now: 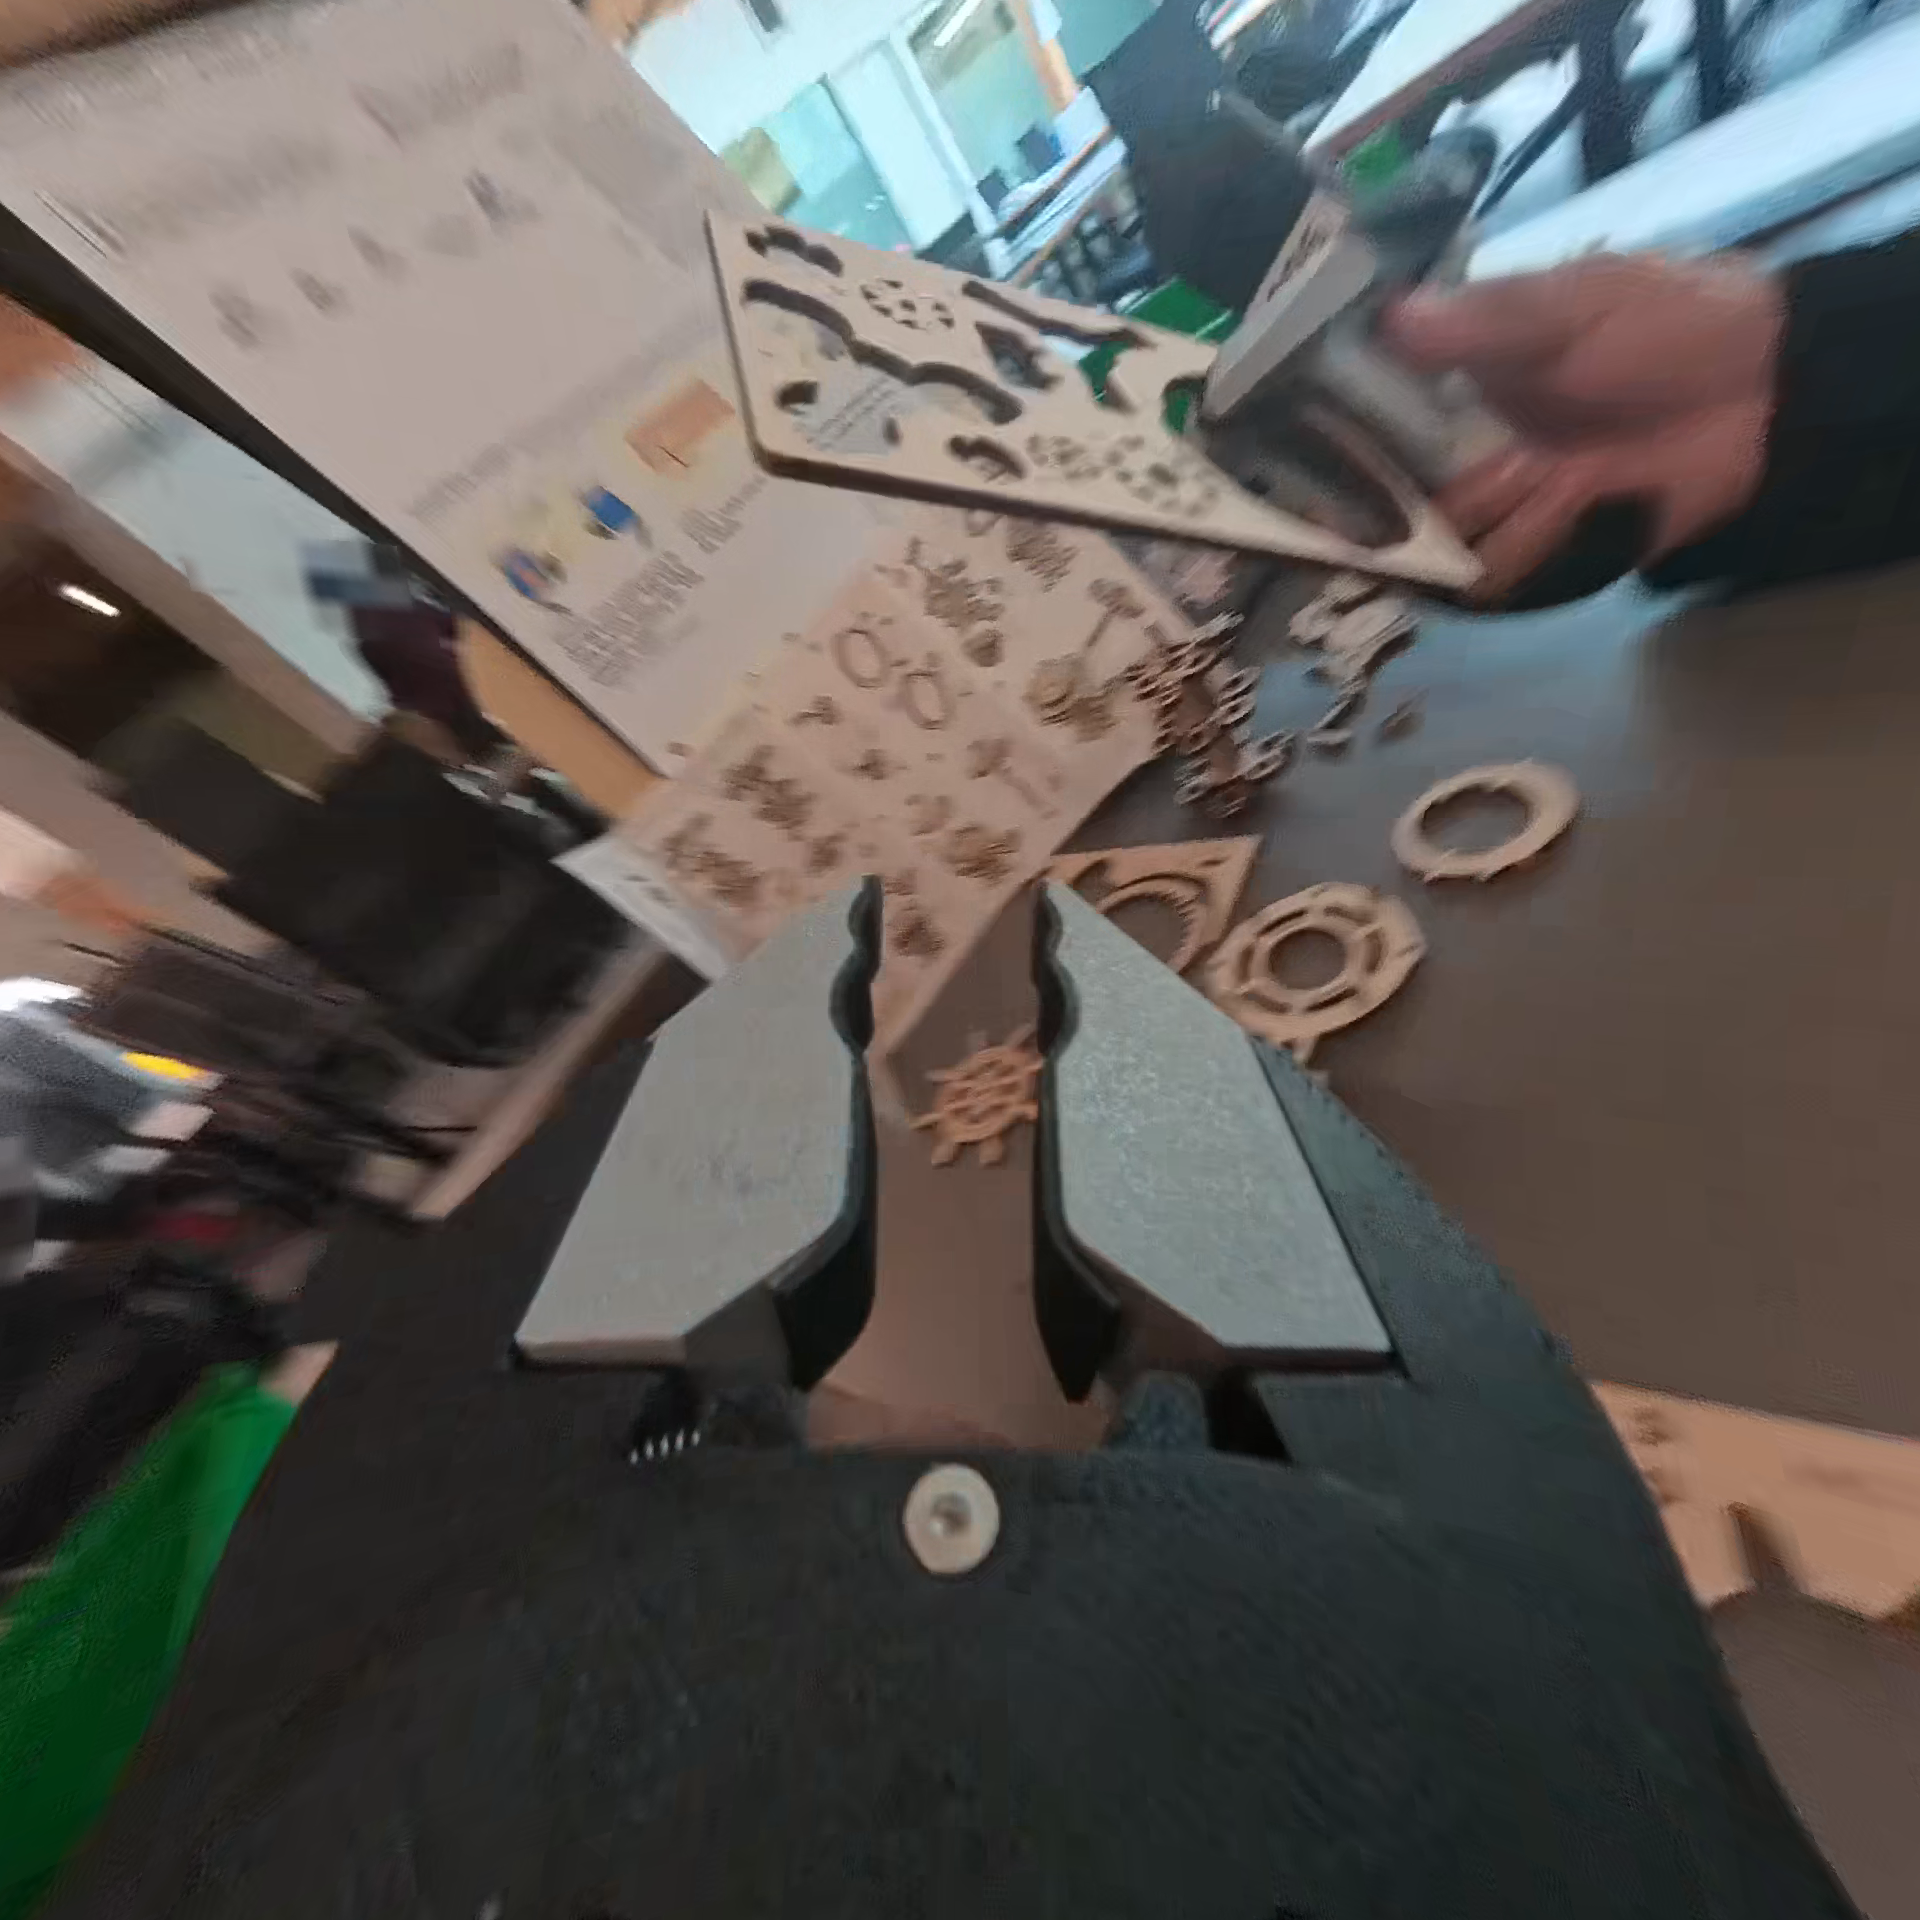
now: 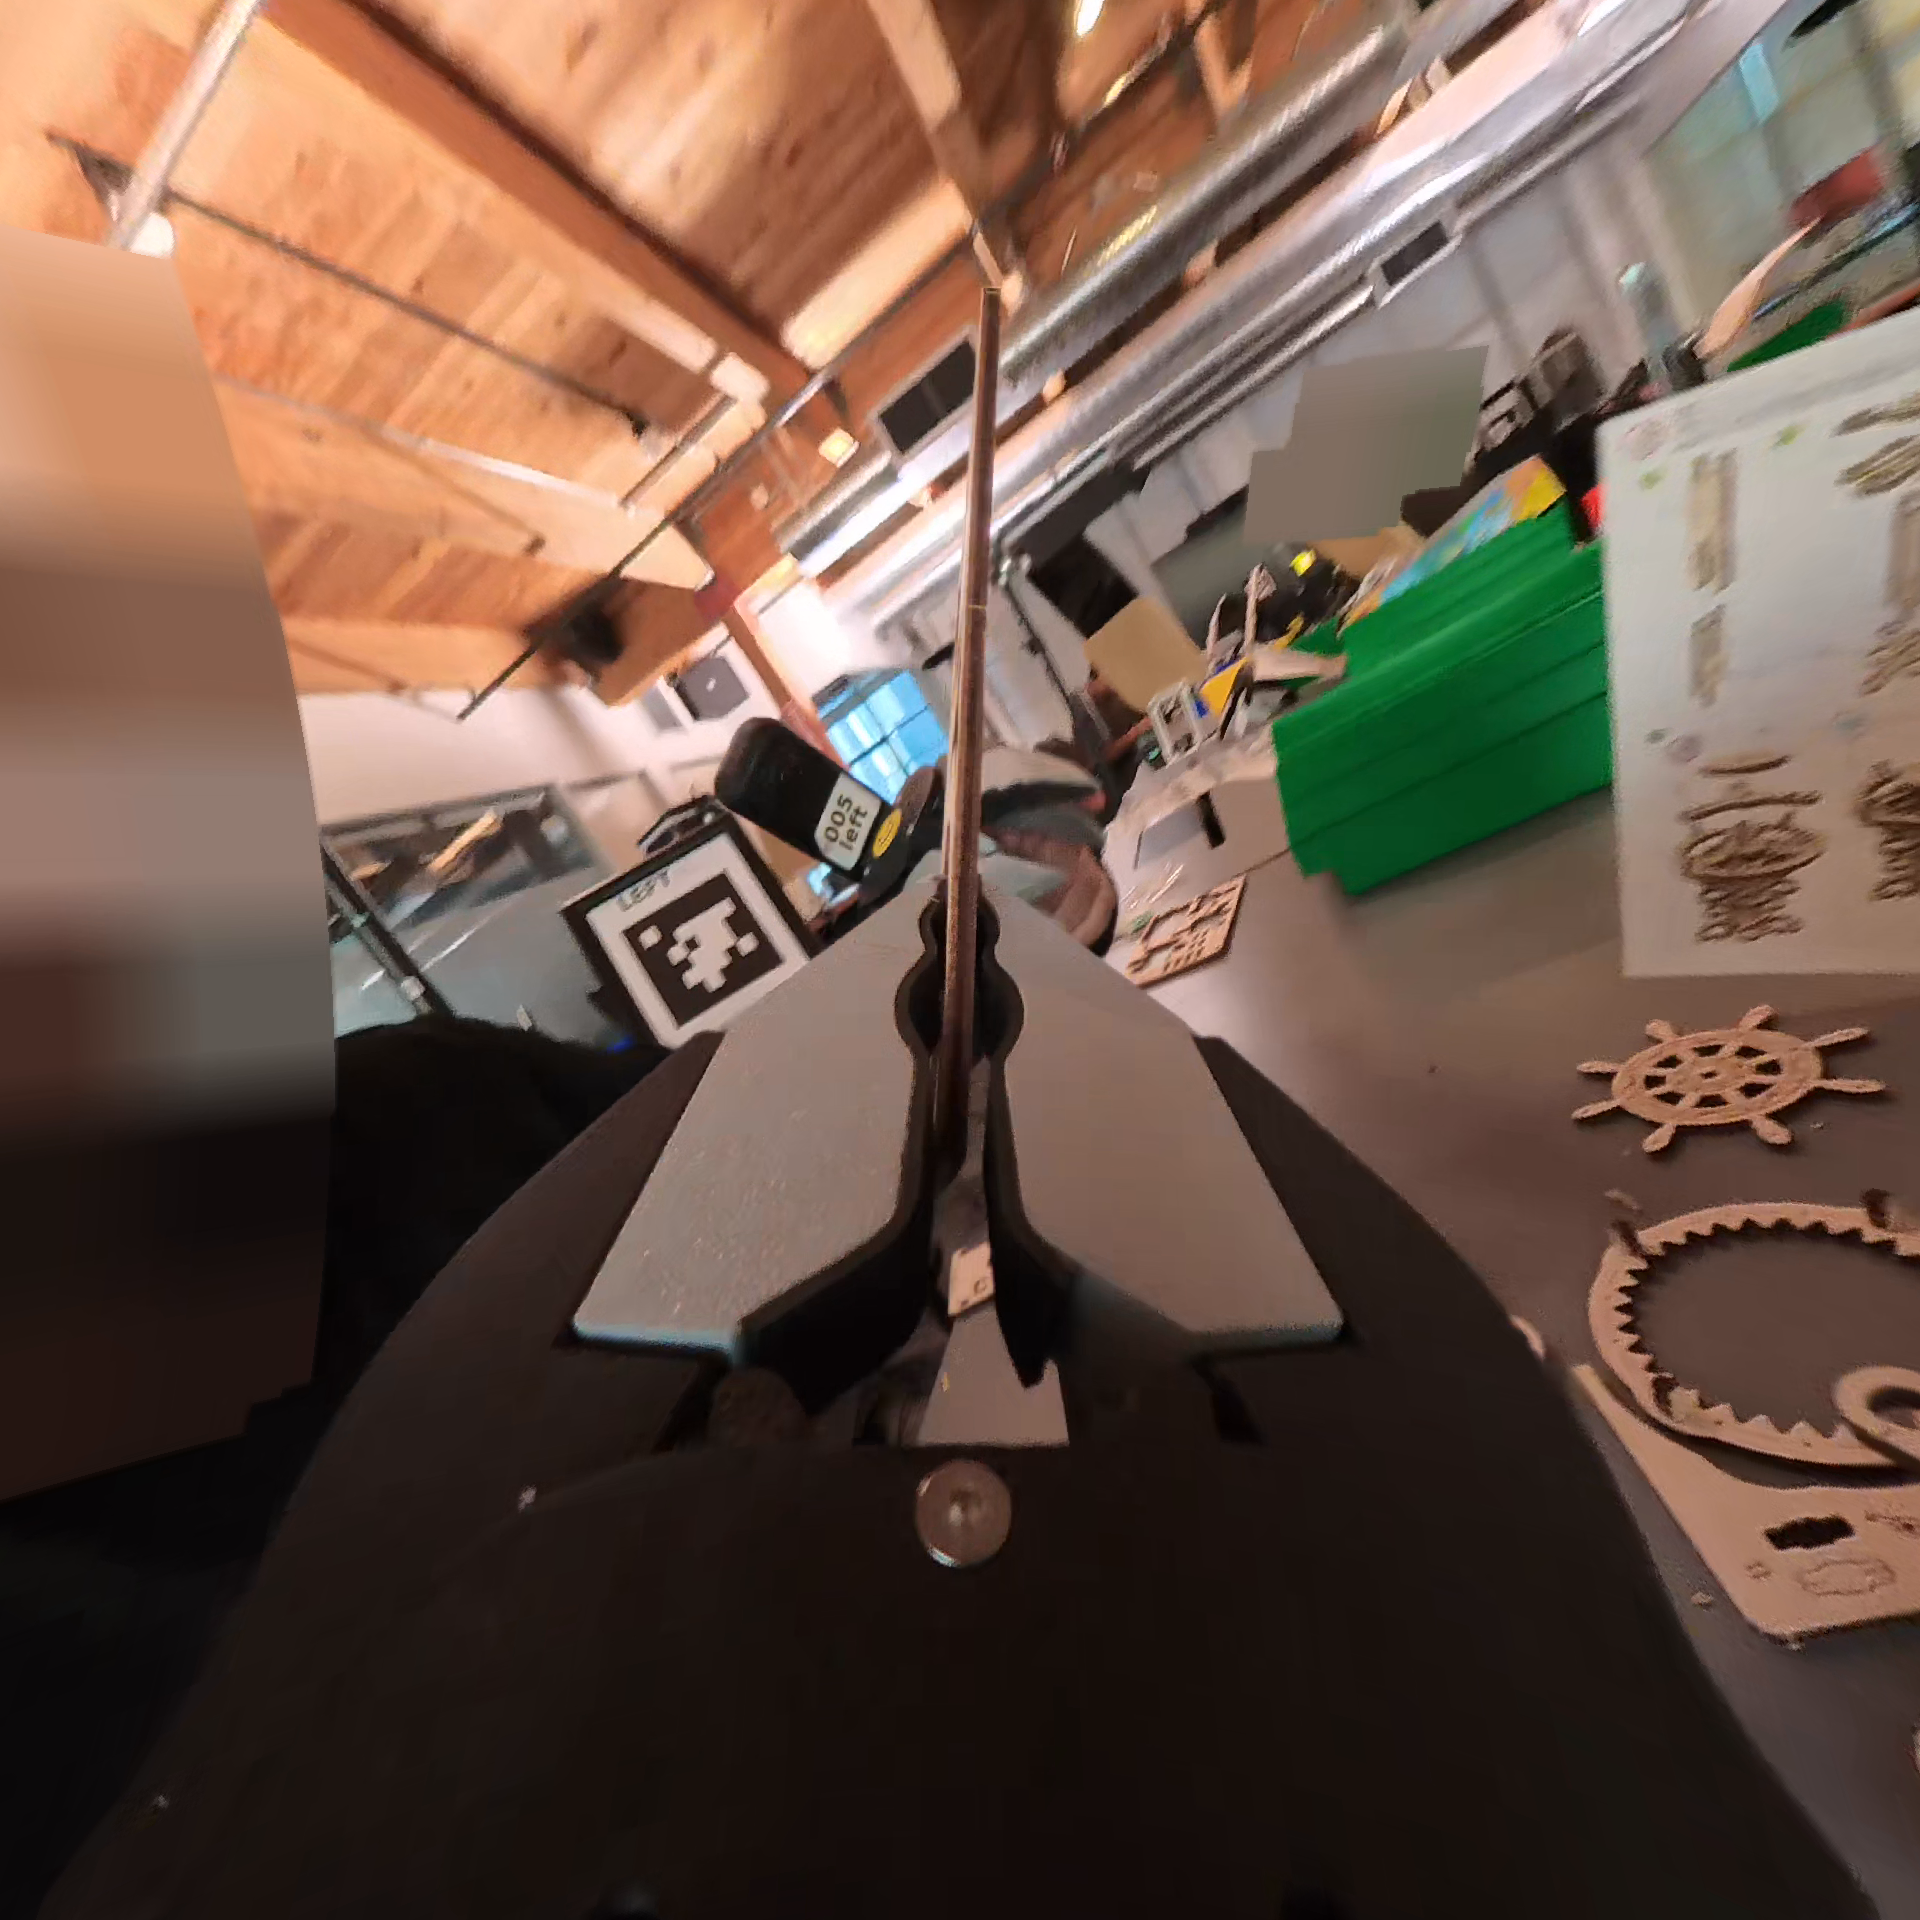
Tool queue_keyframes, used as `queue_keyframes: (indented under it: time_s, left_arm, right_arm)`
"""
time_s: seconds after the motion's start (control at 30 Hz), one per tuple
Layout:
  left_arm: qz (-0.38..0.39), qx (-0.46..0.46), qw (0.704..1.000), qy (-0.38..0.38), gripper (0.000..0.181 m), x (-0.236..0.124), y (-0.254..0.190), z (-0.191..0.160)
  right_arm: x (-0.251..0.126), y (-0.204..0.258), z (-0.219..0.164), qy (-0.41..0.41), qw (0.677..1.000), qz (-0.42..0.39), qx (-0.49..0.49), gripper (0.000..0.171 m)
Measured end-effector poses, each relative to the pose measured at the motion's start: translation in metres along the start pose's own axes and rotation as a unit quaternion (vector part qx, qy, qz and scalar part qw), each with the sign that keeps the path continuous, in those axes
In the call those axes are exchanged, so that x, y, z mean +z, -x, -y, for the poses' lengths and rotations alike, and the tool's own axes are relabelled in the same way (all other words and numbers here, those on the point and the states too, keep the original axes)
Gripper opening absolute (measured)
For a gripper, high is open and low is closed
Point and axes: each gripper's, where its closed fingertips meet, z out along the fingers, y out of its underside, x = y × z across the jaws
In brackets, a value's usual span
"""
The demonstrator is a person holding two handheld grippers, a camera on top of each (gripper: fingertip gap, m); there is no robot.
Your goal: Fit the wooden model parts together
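Note:
My left gripper (image 1: 956,914) is open and empty, low over the dark table (image 1: 1610,1039). A wooden ship's-wheel piece (image 1: 977,1101) lies on the table between its fingers. My right gripper (image 2: 961,914) is shut on a thin wooden parts sheet (image 2: 971,623), seen edge-on and raised in the air. In the left wrist view the same sheet (image 1: 987,384) shows its cut-out holes, with the right gripper (image 1: 1351,364) and a hand (image 1: 1590,416) at its right end. The ship's wheel (image 2: 1730,1081) and a toothed ring (image 2: 1756,1340) lie to the right.
Two wooden rings (image 1: 1486,821) (image 1: 1309,966), a triangular toothed piece (image 1: 1153,894), a pile of small pieces (image 1: 1226,707) and another parts sheet (image 1: 914,727) lie on the table. A printed instruction sheet (image 1: 416,312) lies at the left. Green bins (image 2: 1455,707) stand at the back.

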Motion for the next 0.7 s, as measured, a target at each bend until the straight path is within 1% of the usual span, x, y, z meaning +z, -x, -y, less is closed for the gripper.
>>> queue_keyframes:
  time_s: [0.07, 0.1, 0.17, 0.23, 0.33, 0.37, 0.4, 0.47, 0.53, 0.57, 0.6, 0.67, 0.7]
  left_arm:
    - [-0.049, -0.088, 0.995, -0.006, 0.027, 0.015, -0.010, 0.004]
    - [-0.073, -0.127, 0.989, -0.010, 0.031, 0.023, -0.015, 0.009]
    - [-0.127, -0.204, 0.970, -0.034, 0.033, 0.037, -0.024, 0.022]
    - [-0.161, -0.266, 0.948, -0.065, 0.030, 0.048, -0.024, 0.036]
    - [-0.196, -0.332, 0.917, -0.108, 0.016, 0.059, -0.018, 0.050]
    - [-0.204, -0.340, 0.911, -0.118, 0.006, 0.063, -0.016, 0.052]
    - [-0.205, -0.342, 0.909, -0.124, 0.000, 0.066, -0.014, 0.051]
    - [-0.204, -0.343, 0.908, -0.128, 0.000, 0.074, -0.011, 0.048]
    - [-0.219, -0.355, 0.900, -0.129, 0.000, 0.079, -0.011, 0.046]
    - [-0.230, -0.361, 0.895, -0.127, 0.008, 0.081, -0.012, 0.045]
    - [-0.239, -0.364, 0.891, -0.126, 0.009, 0.083, -0.013, 0.044]
    - [-0.234, -0.358, 0.894, -0.133, 0.003, 0.085, -0.010, 0.042]
    - [-0.231, -0.352, 0.897, -0.132, 0.003, 0.085, -0.009, 0.039]
  right_arm:
    - [0.000, -0.005, 0.005, -0.023, 0.999, -0.018, -0.013, 0.000]
    - [0.000, -0.007, 0.007, -0.033, 0.999, -0.028, -0.021, 0.000]
    - [-0.001, -0.010, 0.011, -0.049, 0.997, -0.049, -0.040, 0.000]
    - [-0.002, -0.014, 0.012, -0.057, 0.994, -0.072, -0.058, 0.000]
    - [-0.006, -0.015, 0.017, -0.073, 0.988, -0.102, -0.091, 0.000]
    - [-0.008, -0.015, 0.019, -0.080, 0.986, -0.108, -0.098, 0.000]
    - [-0.009, -0.016, 0.019, -0.081, 0.985, -0.113, -0.100, 0.000]
    - [-0.009, -0.020, 0.017, -0.075, 0.985, -0.124, -0.095, 0.000]
    - [-0.009, -0.022, 0.016, -0.075, 0.984, -0.130, -0.095, 0.000]
    - [-0.009, -0.023, 0.017, -0.077, 0.983, -0.136, -0.100, 0.000]
    - [-0.010, -0.023, 0.019, -0.081, 0.982, -0.138, -0.105, 0.000]
    - [-0.014, -0.021, 0.024, -0.094, 0.980, -0.138, -0.109, 0.000]
    - [-0.016, -0.021, 0.027, -0.102, 0.979, -0.139, -0.109, 0.000]
